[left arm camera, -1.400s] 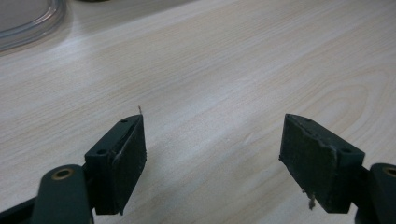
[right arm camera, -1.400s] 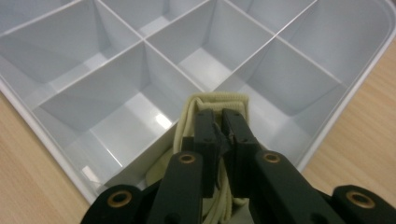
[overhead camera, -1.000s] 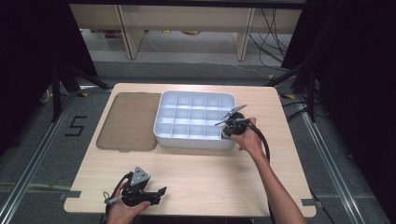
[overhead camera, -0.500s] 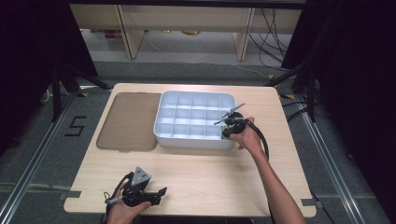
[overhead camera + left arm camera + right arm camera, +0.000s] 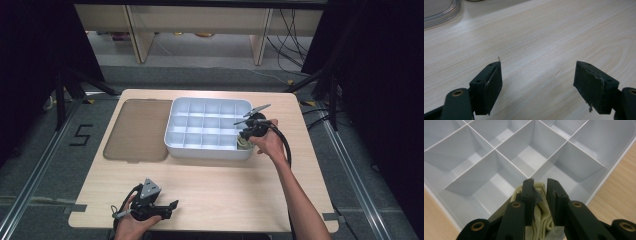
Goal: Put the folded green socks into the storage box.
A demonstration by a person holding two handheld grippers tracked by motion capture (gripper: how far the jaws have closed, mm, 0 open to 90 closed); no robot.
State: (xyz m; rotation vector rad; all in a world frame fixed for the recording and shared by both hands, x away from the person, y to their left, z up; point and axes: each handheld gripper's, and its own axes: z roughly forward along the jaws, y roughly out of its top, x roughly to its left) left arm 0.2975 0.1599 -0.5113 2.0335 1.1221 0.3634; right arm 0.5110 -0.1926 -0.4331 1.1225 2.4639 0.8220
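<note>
A white divided tray (image 5: 207, 151) stands at the middle back of the wooden table. My right gripper (image 5: 244, 139) hangs over its near right corner compartment, shut on a folded pale yellow cloth (image 5: 243, 144). In the right gripper view the cloth (image 5: 541, 217) is pinched between the two jaws of that gripper (image 5: 540, 186), just above the tray (image 5: 617, 161), and hangs down toward the compartment floor. My left gripper (image 5: 169, 209) rests low at the front left of the table, open. In the left gripper view, bare wood lies between its spread jaws (image 5: 537, 72).
A brown see-through lid (image 5: 137, 130) lies flat on the table to the left of the tray, and its rim (image 5: 439, 12) reaches into the left gripper view's top corner. The tray's other compartments hold nothing. Bare tabletop stretches between the tray and the front edge.
My right gripper has barely shifted with the cloth at the tray's near right corner. The left gripper has stayed where it was.
</note>
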